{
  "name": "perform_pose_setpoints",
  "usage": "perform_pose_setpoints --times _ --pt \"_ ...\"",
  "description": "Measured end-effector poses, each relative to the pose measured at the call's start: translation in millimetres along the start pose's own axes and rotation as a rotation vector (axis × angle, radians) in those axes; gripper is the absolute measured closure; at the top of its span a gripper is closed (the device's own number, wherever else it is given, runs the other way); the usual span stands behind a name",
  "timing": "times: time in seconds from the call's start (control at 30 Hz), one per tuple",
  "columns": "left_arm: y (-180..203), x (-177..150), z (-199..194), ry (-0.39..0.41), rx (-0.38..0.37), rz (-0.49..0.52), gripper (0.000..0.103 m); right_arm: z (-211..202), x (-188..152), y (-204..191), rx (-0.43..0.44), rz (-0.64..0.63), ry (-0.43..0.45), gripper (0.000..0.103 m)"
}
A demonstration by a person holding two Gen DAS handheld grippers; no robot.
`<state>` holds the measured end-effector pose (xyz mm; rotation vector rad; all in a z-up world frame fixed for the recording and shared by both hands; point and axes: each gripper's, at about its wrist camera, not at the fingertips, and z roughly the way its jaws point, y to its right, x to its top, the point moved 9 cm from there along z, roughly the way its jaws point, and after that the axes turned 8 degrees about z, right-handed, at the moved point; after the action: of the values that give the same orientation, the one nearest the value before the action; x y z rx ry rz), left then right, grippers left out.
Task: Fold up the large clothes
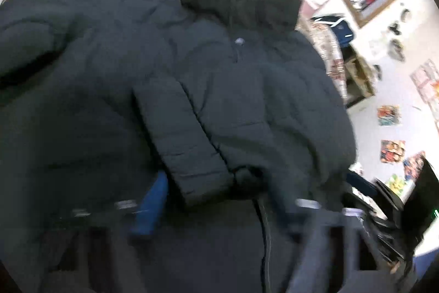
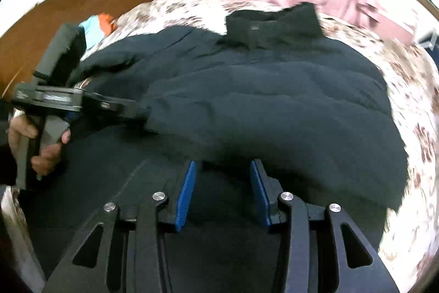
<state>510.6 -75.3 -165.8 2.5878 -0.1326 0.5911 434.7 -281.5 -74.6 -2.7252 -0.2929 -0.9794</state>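
Black jacket [image 2: 260, 100] lies just beyond right tool [image 2: 222, 194], w/ jaws apart.

Right claw [image 2: 222, 192] parted, left claw [image 2: 142, 111] gripping

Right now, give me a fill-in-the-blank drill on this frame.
1. The dark jacket lies on a ____-patterned bedspread.
2. The right gripper has ____ pads.
3. The left gripper is at the jacket's ____.
4. The jacket's collar points ____ from the right gripper.

Missing: floral; blue; sleeve; away
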Motion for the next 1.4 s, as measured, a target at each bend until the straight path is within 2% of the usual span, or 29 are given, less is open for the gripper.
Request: perform_pose_setpoints --times 0.07,0.1,0.13,0.17,0.23,0.3,0.43,0.53,0.63,0.67,0.8,0.9,0.97,1.03,1.13,1.23,1.3,1.33,1.37,1.4 --pt "1.7 1.4 7.6 -0.005 0.041 -0.013 0.067 -10.5 -4.6 13.9 -0.025 0.027 0.014 0.066" --pt "5.4 3.7 8.2 0.012 0.062 0.0 0.083 -17.9 -9.6 21.1 -0.048 0.035 0.023 0.066" --pt "8.8 5.3 6.9 0.025 0.083 0.019 0.093 -20.8 -10.7 25.6 -0.076 0.039 0.03 0.066" --pt "13.3 7.4 5.7 0.03 0.11 0.05 0.096 -31.3 -17.7 32.1 -0.118 0.048 0.042 0.066" --pt "24.6 15.3 0.2 0.051 0.167 0.127 0.098 -29.6 -12.1 45.3 -0.156 0.075 0.059 0.066" --pt "34.0 30.5 -20.5 0.128 0.233 0.204 0.099 -33.0 -6.0 57.3 -0.173 0.117 0.078 0.066" --pt "39.4 59.7 -89.7 0.314 0.299 0.264 0.099 -33.0 18.0 73.1 -0.182 0.207 0.147 0.067" --pt "27.1 62.9 -126.1 0.366 0.364 0.283 0.099 -13.2 49.6 78.5 -0.163 0.228 0.178 0.067" --pt "9.3 56.2 -126.4 0.296 0.38 0.294 0.099 3.1 71.0 64.2 -0.128 0.23 0.187 0.067" --pt "4.3 49.8 -116.3 0.244 0.393 0.31 0.098 25.3 92.5 70.9 -0.121 0.228 0.182 0.067" --pt "-7.6 27.5 -83.4 0.136 0.426 0.354 0.098 77.1 108.9 40.0 -0.076 0.189 0.086 0.067" --pt "-21.9 15.8 -51.6 0.06 0.427 0.328 0.098 117.7 110.7 23.0 -0.069 0.171 -0.002 0.067" --pt "-29.4 10.0 -40.9 0.033 0.423 0.316 0.098 144.4 103.1 16.0 -0.112 0.132 -0.065 0.067" --pt "-33.7 6.5 -32.3 0.024 0.421 0.318 0.098 163.1 95.9 14.1 -0.168 0.078 -0.096 0.067" --pt "-36.4 3.9 -28.4 0.029 0.408 0.306 0.095 168.7 92.4 10.7 -0.186 0.061 -0.065 0.066" --pt "-39.6 1.1 -30.9 0.052 0.358 0.257 0.094 169.8 88.8 5.3 -0.206 0.041 -0.028 0.066" --pt "-42.9 -2.4 -37.2 0.07 0.314 0.21 0.088 163.3 90.7 5.1 -0.196 0.042 -0.012 0.065" --pt "-44.8 -4.8 -41.9 0.077 0.29 0.179 0.087 160.0 93.1 5.1 -0.183 0.043 -0.006 0.061" --pt "-45.8 -5.9 -44.7 0.083 0.276 0.163 0.085 154.2 93.7 6.2 -0.172 0.044 0.0 0.05" --pt "-47.1 -9.1 -50.9 0.093 0.255 0.134 0.082 147.2 95.2 7.2 -0.175 0.048 0.011 0.044"
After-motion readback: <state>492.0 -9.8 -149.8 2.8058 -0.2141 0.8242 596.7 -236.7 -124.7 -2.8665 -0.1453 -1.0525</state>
